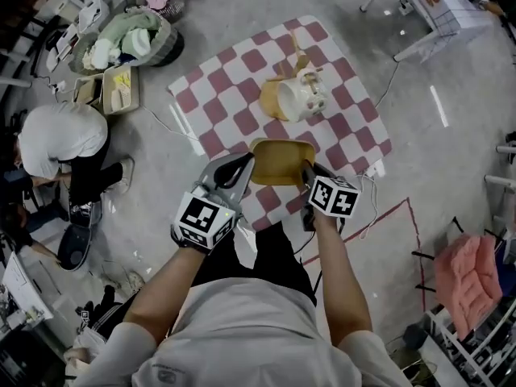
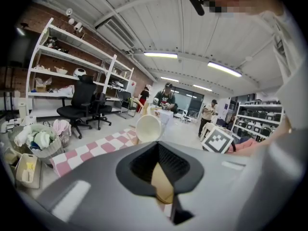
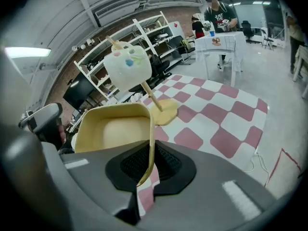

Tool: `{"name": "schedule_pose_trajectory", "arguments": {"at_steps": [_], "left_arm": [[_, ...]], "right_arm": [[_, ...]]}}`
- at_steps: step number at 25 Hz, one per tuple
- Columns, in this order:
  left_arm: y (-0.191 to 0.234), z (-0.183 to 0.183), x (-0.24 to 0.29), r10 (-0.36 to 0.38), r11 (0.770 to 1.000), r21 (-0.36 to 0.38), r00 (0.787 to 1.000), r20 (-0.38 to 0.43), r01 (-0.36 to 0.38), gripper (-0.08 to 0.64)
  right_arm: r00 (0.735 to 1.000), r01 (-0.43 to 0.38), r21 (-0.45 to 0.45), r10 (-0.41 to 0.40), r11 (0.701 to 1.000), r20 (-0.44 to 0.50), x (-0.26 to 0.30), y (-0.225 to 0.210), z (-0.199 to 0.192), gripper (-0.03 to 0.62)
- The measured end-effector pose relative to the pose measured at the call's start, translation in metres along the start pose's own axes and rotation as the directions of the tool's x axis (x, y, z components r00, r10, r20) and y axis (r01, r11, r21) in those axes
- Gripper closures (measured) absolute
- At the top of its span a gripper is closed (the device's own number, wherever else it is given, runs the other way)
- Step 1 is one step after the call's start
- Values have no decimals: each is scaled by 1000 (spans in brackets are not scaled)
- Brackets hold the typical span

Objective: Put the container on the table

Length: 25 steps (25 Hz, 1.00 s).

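A person stands over a red-and-white checked table (image 1: pixel 218 107), holding a shallow yellow container (image 1: pixel 280 161) between two tools above the table's near edge. The left hand-held gripper (image 1: pixel 247 164) has its jaws shut on the container's left rim; from the left hand-held gripper (image 2: pixel 161 179) itself, only a thin yellow sliver of that rim shows between the ribbed pads. The right hand-held gripper (image 1: pixel 307 171) is pinched on the opposite wall, and seen from the right hand-held gripper (image 3: pixel 145 163) the container (image 3: pixel 113 129) is open side up with checks showing beneath it. Further along the table lies a pale cup (image 1: pixel 297 97) on its side with a wooden stick (image 3: pixel 153 94) against it; how the two join is hard to make out. Left of the table, on the floor, are a basket (image 1: pixel 165 48) of laundry and a small box (image 1: pixel 119 89), with a crouching person (image 1: pixel 60 139) nearby. A white cable (image 1: pixel 372 185) trails by the table's right corner, near red tape (image 1: pixel 403 210) on the floor. A pink cloth (image 1: pixel 468 272) hangs at the lower right, partly cut off by the frame.
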<state>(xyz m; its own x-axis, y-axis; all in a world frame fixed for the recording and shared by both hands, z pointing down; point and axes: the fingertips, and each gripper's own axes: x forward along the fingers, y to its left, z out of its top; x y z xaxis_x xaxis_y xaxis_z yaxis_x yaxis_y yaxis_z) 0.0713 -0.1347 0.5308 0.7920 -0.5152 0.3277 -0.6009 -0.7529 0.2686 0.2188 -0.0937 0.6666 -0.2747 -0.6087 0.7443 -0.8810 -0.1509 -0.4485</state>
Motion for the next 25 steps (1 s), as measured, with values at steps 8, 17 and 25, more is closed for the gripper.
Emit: {"name": "schedule_pose_trajectory", "arguments": {"at_steps": [8,17,25], "left_arm": [[22,-33,40,60,995,-74,997,-41,-63,554],[31,-59,55,74,990,-116,994,-78,-83,554],[37,-72,55,69,987,-135,993,-97,-82,554]], "right_arm": [[996,26,-4,-26,1000,-90,62,-34,-1,569],[985,89,-20,-91,996,-149,100,-58,-16,568],[975,149,-28,-152,988,-160,115,-72,-23,568]]}}
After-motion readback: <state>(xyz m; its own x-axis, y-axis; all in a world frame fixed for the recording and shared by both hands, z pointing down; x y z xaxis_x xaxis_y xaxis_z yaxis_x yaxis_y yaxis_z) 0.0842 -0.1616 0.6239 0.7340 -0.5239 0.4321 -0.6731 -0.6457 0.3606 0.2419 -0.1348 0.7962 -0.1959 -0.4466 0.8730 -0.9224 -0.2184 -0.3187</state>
